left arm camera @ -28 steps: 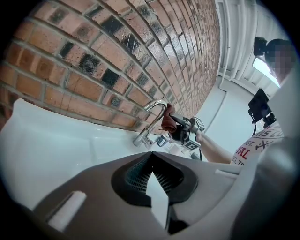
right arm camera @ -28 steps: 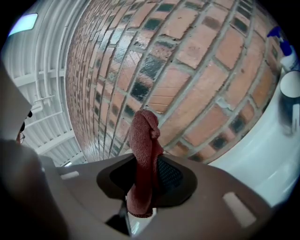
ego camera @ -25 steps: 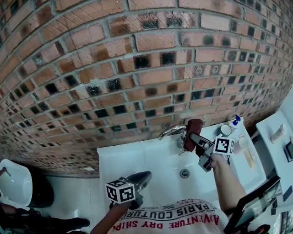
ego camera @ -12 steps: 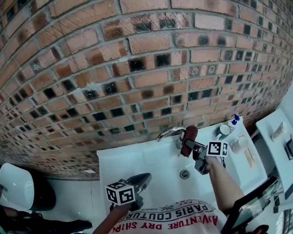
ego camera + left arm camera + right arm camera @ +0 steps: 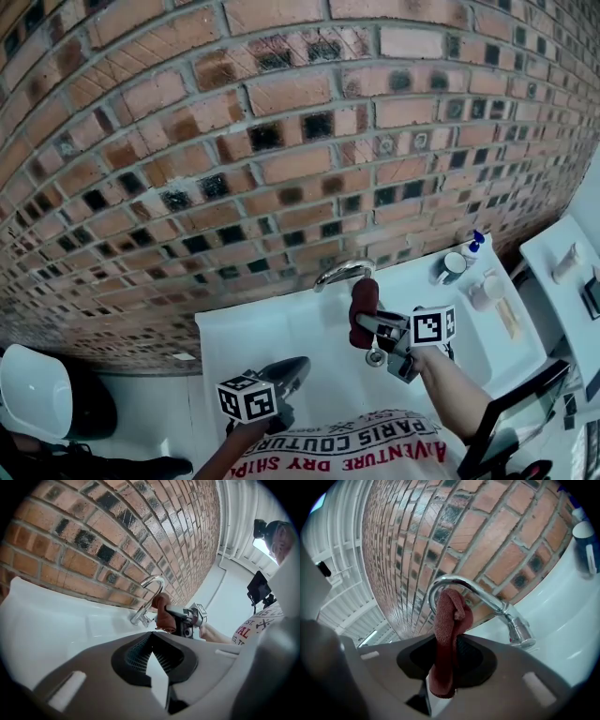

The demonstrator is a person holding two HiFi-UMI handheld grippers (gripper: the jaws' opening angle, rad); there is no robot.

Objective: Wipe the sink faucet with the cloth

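Observation:
The chrome faucet (image 5: 342, 274) curves out from the brick wall over the white sink (image 5: 253, 333). My right gripper (image 5: 373, 328) is shut on a dark red cloth (image 5: 363, 307), held upright just in front of the spout. In the right gripper view the cloth (image 5: 449, 625) stands out of the gripper (image 5: 443, 670) and its top touches the bend of the faucet (image 5: 487, 599). My left gripper (image 5: 284, 373) hovers low over the sink's near left part, shut and holding nothing. The left gripper view shows the faucet (image 5: 149, 595), the cloth (image 5: 162, 616) and the gripper (image 5: 153, 667) from the side.
A cup (image 5: 453, 265), a blue-capped bottle (image 5: 476, 244) and another small container (image 5: 486, 292) stand on the sink's right ledge. The drain (image 5: 375, 357) lies under my right gripper. A white shelf (image 5: 561, 267) is further right. Brick wall rises close behind the faucet.
My right gripper has carried the cloth from the faucet's base leftward and nearer, toward the spout's end over the basin. The left gripper has stayed put.

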